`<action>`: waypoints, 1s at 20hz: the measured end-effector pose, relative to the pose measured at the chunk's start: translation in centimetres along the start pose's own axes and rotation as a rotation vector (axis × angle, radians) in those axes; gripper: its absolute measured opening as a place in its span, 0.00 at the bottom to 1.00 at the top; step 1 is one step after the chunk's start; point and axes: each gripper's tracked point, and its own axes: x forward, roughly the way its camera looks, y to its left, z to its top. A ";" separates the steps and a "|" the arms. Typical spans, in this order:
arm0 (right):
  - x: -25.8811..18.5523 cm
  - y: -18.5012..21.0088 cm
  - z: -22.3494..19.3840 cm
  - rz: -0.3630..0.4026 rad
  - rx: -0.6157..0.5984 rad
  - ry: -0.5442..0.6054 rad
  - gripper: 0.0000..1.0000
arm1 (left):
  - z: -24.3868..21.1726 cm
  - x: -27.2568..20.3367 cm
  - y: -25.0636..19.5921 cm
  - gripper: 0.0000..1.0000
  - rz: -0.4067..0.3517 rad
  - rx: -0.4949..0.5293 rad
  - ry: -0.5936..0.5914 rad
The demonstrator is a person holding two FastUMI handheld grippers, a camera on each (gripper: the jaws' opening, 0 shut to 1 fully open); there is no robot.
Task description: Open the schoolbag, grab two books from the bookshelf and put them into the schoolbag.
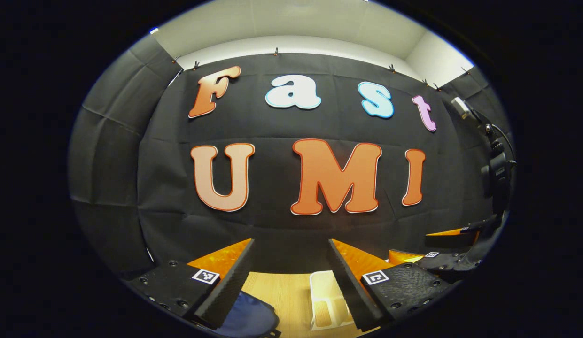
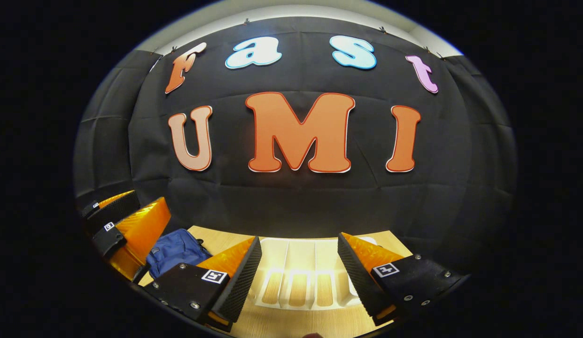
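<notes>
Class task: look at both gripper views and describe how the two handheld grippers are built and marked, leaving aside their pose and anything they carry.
Each gripper has two wedge-shaped fingers with ribbed inner pads. The left gripper and the right gripper carry dark, bolted finger mounts, each bearing a small square black-and-white tag. In the left gripper view, a dark cable runs above the other gripper.

Recording booth, black cloth wall, wooden table
</notes>
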 end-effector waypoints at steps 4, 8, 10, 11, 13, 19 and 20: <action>0.2 0.1 0.2 0.001 -0.001 -0.010 0.97 | -0.2 0.5 0.2 0.94 0.007 -0.002 0.015; 0.0 0.4 -0.2 -0.001 -0.037 -0.013 0.97 | -0.5 0.7 0.2 0.95 -0.002 -0.005 0.034; 0.0 0.6 -0.2 0.003 -0.038 -0.015 0.97 | -1.2 1.0 0.0 0.95 -0.008 0.001 0.049; 0.0 0.5 -0.3 0.002 -0.039 -0.015 0.97 | -1.4 1.1 -0.1 0.93 -0.010 0.006 0.056; 0.0 0.4 -0.4 0.000 -0.034 -0.013 0.97 | -1.2 0.7 0.1 0.95 -0.016 0.017 0.063; -0.1 0.6 -0.3 -0.004 -0.035 -0.017 0.96 | -1.4 0.8 -0.1 0.95 -0.034 0.029 0.068; -0.1 0.6 -0.4 -0.006 -0.037 -0.014 0.97 | -1.5 0.8 -0.2 0.95 -0.035 0.029 0.070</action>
